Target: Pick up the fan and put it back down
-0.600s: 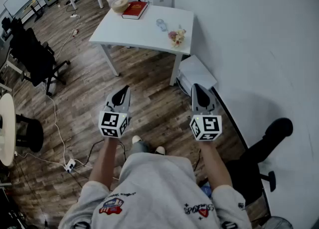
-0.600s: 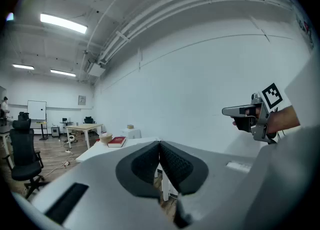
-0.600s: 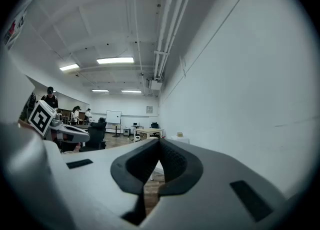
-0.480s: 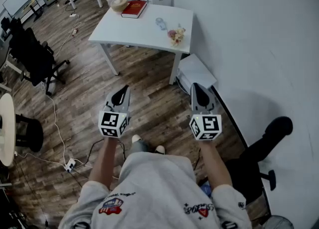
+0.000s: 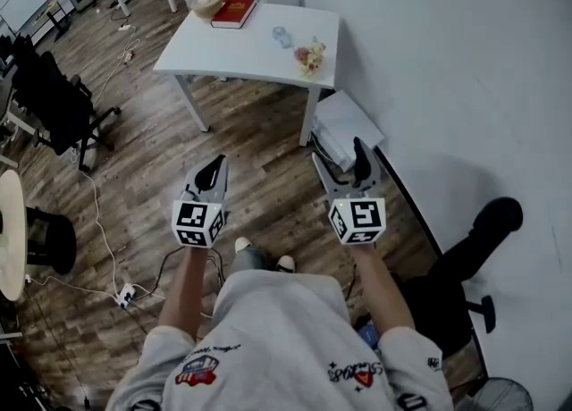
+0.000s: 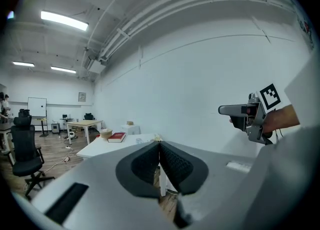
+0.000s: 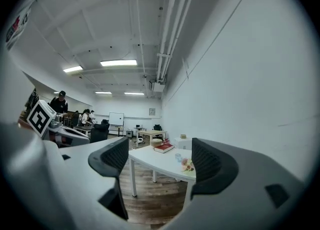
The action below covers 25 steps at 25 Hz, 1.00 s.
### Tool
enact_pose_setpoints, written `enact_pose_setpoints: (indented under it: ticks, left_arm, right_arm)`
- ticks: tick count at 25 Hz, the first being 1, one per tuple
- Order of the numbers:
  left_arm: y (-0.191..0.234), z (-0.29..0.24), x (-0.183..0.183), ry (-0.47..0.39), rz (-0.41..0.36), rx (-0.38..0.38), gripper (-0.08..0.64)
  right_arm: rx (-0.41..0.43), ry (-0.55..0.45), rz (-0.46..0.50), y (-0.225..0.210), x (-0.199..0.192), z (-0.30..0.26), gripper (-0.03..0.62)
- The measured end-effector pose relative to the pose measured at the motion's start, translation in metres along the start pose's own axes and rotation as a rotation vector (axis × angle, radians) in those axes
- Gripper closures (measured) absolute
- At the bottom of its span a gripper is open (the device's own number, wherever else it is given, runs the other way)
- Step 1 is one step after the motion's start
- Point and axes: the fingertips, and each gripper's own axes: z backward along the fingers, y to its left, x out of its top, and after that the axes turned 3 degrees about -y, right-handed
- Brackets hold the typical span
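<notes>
No fan shows plainly; a round grey grille [image 5: 502,395] at the bottom right edge of the head view, behind the person, may be its head. My left gripper [image 5: 214,164] is held level over the wooden floor, its pads pressed together with nothing between them [image 6: 159,146]. My right gripper [image 5: 340,157] is beside it, jaws spread wide and empty [image 7: 160,161]. Both point toward the white table [image 5: 250,52] ahead. In the left gripper view the right gripper [image 6: 240,110] shows at the right.
On the table lie a red book [image 5: 234,12] and a small bunch of flowers [image 5: 309,56]. A white box [image 5: 344,123] sits on the floor by the wall. A black chair [image 5: 465,266] stands at the right, an office chair [image 5: 54,101] at the left.
The right gripper's jaws have gone from together to wide apart. Both hands have stayed in about the same place.
</notes>
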Motion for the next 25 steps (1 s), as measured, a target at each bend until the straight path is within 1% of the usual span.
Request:
enact_pose_setpoints:
  ticks: [8, 14, 17, 20, 22, 25]
  left_arm:
    - [-0.01, 0.022, -0.001, -0.004, 0.013, 0.008, 0.555]
    - [-0.001, 0.02, -0.008, 0.004, 0.019, 0.007, 0.555]
    - [0.008, 0.009, -0.007, 0.001, 0.025, -0.002, 0.555]
    - [0.019, -0.009, -0.007, 0.002, 0.023, -0.015, 0.555]
    - [0.026, -0.024, -0.007, 0.003, 0.028, -0.02, 0.555]
    - [0.039, -0.053, -0.007, 0.001, 0.042, -0.036, 0.555]
  right_arm:
    - [0.023, 0.003, -0.011, 0.011, 0.005, 0.017, 0.209]
    - [0.026, 0.009, -0.005, 0.016, -0.004, 0.011, 0.222]
    - [0.025, 0.019, 0.009, 0.018, -0.007, 0.002, 0.227]
    - [0.017, 0.031, -0.003, 0.017, -0.008, -0.018, 0.232]
    - [0.016, 0.041, -0.013, 0.012, -0.012, -0.033, 0.232]
    - [0.009, 0.048, -0.003, 0.004, -0.015, -0.059, 0.235]
